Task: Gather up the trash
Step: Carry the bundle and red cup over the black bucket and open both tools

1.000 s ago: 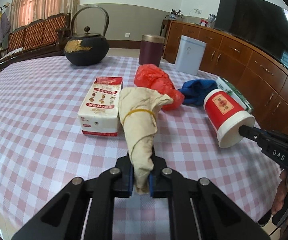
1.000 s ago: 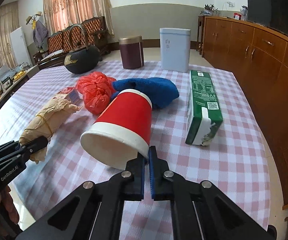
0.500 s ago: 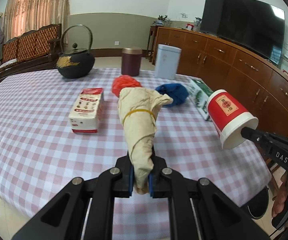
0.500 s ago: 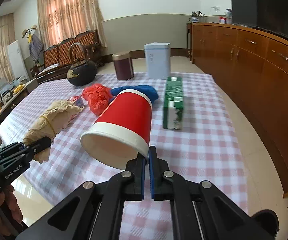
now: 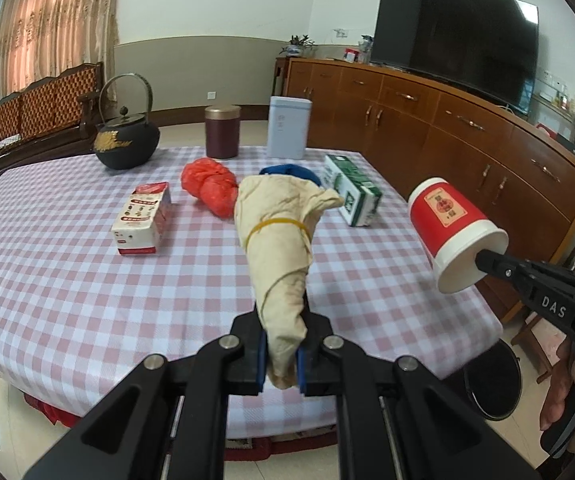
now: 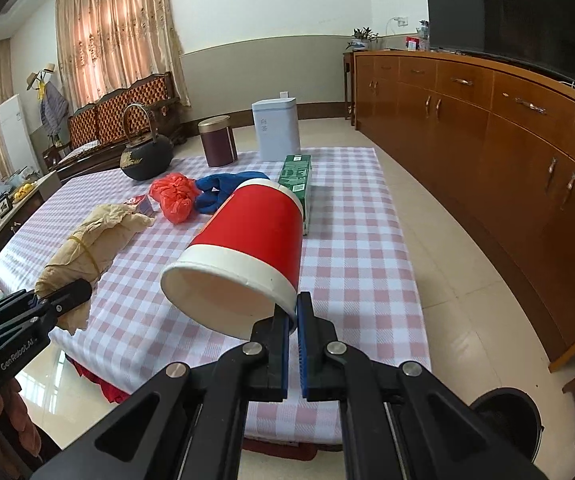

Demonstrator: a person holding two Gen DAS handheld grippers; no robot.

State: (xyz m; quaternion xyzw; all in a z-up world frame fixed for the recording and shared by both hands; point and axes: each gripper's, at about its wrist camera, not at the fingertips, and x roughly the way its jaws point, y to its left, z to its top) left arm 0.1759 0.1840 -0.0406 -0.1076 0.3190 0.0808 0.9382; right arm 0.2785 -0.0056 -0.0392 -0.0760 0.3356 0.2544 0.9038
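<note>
beige paper bundle [image 5: 277,248] clamped in left gripper [image 5: 280,354], red cup [image 6: 243,256] rim pinched by right gripper [image 6: 293,334]

One kettle [image 5: 126,142], two canisters [image 5: 222,131] [image 5: 289,127], two cartons [image 5: 142,219] [image 5: 352,195], one red cup [image 5: 453,233], one tan bundle [image 5: 282,248], one red bag [image 5: 209,186], one blue cloth [image 6: 223,191].
</note>
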